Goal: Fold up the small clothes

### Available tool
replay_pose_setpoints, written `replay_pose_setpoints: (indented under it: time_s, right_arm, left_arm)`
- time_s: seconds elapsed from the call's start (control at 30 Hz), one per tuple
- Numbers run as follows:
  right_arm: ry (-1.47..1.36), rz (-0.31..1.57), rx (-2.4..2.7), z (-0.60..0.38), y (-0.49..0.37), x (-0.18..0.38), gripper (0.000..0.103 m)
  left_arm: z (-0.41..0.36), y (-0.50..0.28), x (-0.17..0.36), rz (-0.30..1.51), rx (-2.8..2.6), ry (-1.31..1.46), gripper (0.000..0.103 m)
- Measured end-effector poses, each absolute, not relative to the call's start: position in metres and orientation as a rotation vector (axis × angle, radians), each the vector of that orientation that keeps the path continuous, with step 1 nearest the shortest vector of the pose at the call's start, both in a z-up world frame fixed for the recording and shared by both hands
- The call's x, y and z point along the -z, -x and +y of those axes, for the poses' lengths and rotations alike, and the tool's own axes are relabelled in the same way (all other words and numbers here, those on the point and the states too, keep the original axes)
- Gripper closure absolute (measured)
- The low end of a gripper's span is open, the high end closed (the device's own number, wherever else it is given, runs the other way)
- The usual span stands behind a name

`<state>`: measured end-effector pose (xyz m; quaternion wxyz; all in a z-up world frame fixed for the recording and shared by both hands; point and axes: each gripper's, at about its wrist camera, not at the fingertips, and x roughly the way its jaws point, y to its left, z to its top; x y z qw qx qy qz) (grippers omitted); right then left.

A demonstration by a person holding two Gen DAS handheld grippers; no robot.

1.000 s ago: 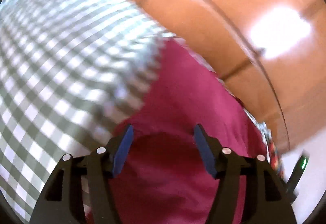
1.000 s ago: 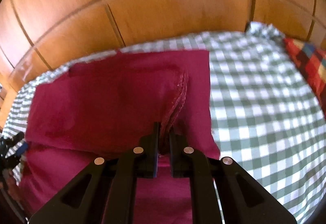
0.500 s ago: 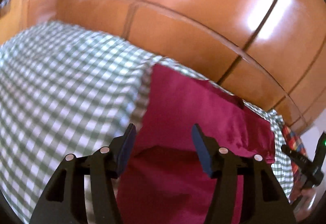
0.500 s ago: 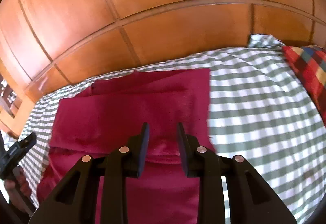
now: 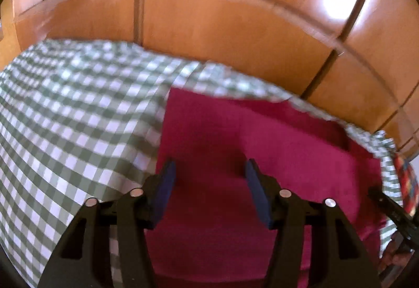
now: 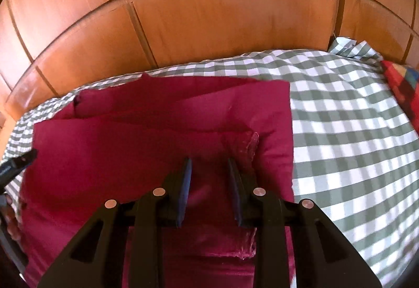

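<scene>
While one crimson garment [image 6: 157, 136] lies folded, left claw [image 5: 208, 175] narrows empty, right claw [image 6: 208, 170] gapes empty.

Garment [image 6: 146, 146] lies folded in layers on the bedsheet [image 6: 348, 136], which covers the bed; wooden panelling [image 6: 209, 26] stands behind the bed. In the right wrist view sheet is bare to the right of the garment, a cushion [image 6: 403, 89] at the far right edge against the panelling. Right gripper [image 6: 209, 175] sits over the garment's near part, a hemmed corner just right of its fingers. In the left wrist view left gripper [image 5: 209, 178] is above the garment's left part, bare sheet to its left, right gripper [image 5: 392, 212] at far right
</scene>
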<state>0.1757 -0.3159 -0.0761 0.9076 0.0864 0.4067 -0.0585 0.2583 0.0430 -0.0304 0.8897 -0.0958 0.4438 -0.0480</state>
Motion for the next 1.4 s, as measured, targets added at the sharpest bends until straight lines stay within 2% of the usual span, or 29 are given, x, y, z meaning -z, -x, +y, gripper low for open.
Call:
replay_pose_setpoints:
  time_s: [0.1, 0.27, 0.33, 0.37, 0.4, 0.43, 0.5, 0.53, 0.87, 1.4]
  right_arm:
    - [-0.136, 0.801, 0.132, -0.310, -0.170, 0.081, 0.076]
    - [-0.123, 0.808, 0.138, -0.309, -0.173, 0.080, 0.076]
    - [-0.117, 0.821, 0.139, -0.310, -0.174, 0.076, 0.075]
    - [-0.104, 0.829, 0.138, -0.308, -0.174, 0.073, 0.073]
    - [-0.092, 0.840, 0.131, -0.306, -0.172, 0.069, 0.064]
    - [-0.098, 0.845, 0.116, -0.305, -0.169, 0.064, 0.046]
    - [-0.119, 0.835, 0.098, -0.302, -0.159, 0.054, 0.030]
    - [-0.114, 0.821, 0.106, -0.300, -0.151, 0.048, 0.028]
    - [-0.195, 0.901, 0.051, -0.312, -0.071, 0.054, 0.027]
    - [-0.282, 0.981, -0.004, -0.318, 0.038, 0.078, 0.027]
  left_arm:
    - [0.043, -0.251, 0.047, 0.879, 0.113, 0.135, 0.053]
    - [0.040, -0.251, 0.041, 0.901, 0.088, 0.126, 0.052]
    - [0.037, -0.239, 0.030, 0.898, 0.060, 0.088, 0.047]
    - [0.037, -0.234, 0.026, 0.890, 0.049, 0.073, 0.036]
    - [0.037, -0.223, 0.020, 0.871, 0.051, 0.065, 0.035]
    - [0.040, -0.215, 0.016, 0.859, 0.059, 0.066, 0.035]
    - [0.041, -0.196, 0.009, 0.841, 0.063, 0.058, 0.034]
    - [0.042, -0.182, 0.006, 0.829, 0.063, 0.036, 0.034]
    - [0.062, -0.099, 0.002, 0.798, 0.077, 0.018, 0.030]
    - [0.084, -0.030, 0.022, 0.834, 0.076, 0.009, 0.030]
